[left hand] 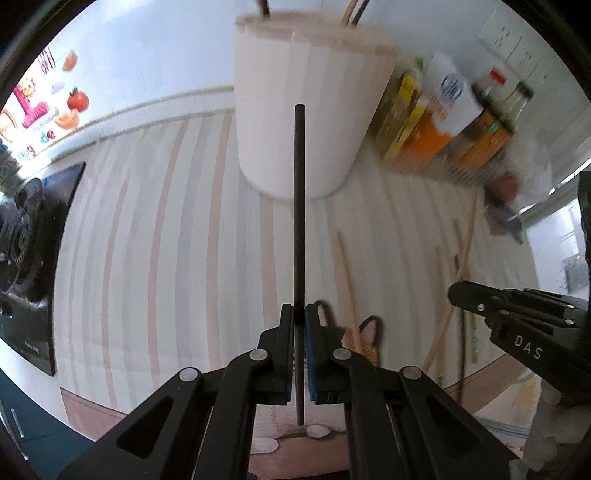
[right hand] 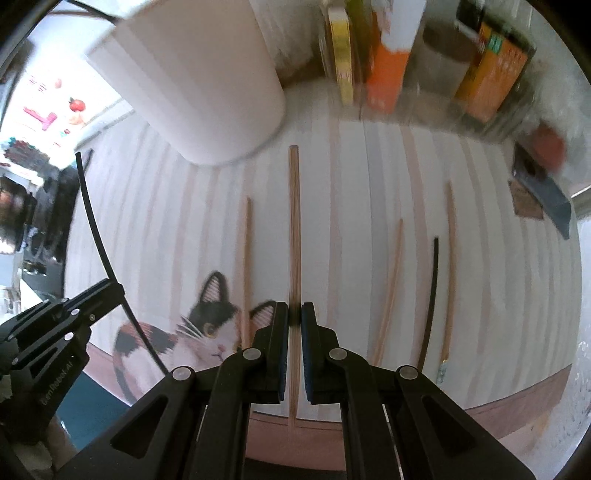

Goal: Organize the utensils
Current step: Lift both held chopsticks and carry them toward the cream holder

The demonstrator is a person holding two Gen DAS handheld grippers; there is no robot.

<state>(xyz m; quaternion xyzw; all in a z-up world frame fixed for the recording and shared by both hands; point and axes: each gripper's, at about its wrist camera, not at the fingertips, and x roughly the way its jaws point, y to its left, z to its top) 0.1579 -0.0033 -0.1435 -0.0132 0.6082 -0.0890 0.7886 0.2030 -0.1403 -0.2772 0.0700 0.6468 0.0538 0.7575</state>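
You have a black chopstick (left hand: 299, 229) clamped between the pads of your left gripper (left hand: 300, 332), held near its lower third so most of its length runs out ahead of the jaws. In the left wrist view its far tip lies over the side of the holder (left hand: 306, 110), below the rim; the stick looks clear of the mat (left hand: 159, 240), though I cannot tell how far it sits from the holder. Gripping it low leaves a long free end to feed in, and keeping it in line with the fingers lets you aim by aiming the gripper.

Your right gripper (right hand: 294, 325) is closed the same way on a wooden chopstick (right hand: 294, 229), whose tip falls just right of the holder's base in that view. Both jaws are pinched onto thin sticks, so they sit nearly together.

The holder stands upright at the back of the mat, and a few sticks (left hand: 354, 13) already poke out of its top, which suggests that is where yours belong. Both tips look too low to clear the rim, so I judge you will need more height before you can drop them in.

On the holder's right, four loose chopsticks lie flat on the mat: three wooden (right hand: 448, 266) and one black (right hand: 430, 295). They lie roughly parallel and apart, which should make each easy to pinch singly. Behind those, right of the holder, a rack of bottles and boxes (left hand: 443, 122) crowds the wall, so approach from the front.
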